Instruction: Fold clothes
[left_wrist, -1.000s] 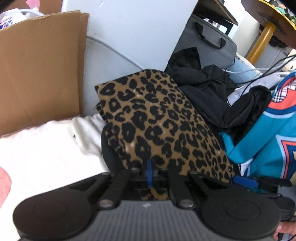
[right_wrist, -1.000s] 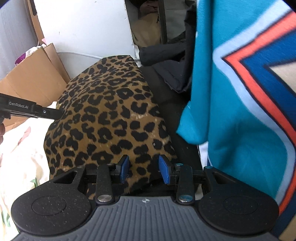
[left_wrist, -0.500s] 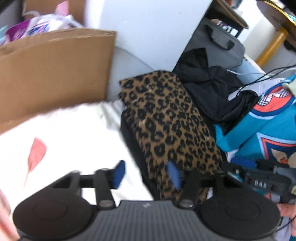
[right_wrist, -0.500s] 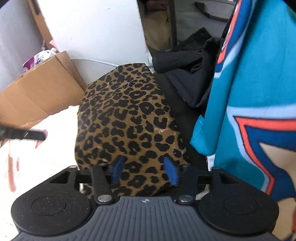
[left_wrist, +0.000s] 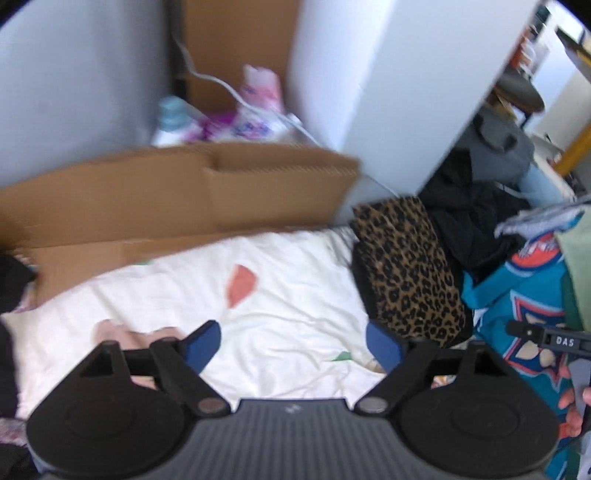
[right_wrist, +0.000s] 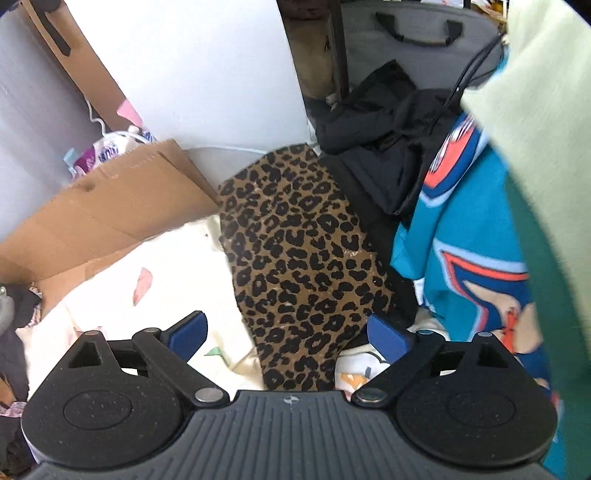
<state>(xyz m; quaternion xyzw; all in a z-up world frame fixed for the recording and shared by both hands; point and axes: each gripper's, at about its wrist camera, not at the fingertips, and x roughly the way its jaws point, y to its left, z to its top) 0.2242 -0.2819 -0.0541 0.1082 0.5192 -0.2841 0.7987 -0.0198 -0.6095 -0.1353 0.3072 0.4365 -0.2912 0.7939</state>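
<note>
White bedding (left_wrist: 295, 295) with scattered pink and green patches carries the leopard-print garment (right_wrist: 299, 258), folded into a long, narrow, flat panel along the bedding's right edge, its far end near the white wall. Brown cardboard (left_wrist: 177, 195) borders the bedding's far edge. Both the left gripper (left_wrist: 293, 343) and right gripper (right_wrist: 288, 334) have just been opening; their jaws stand wide, with nothing between them.
</note>
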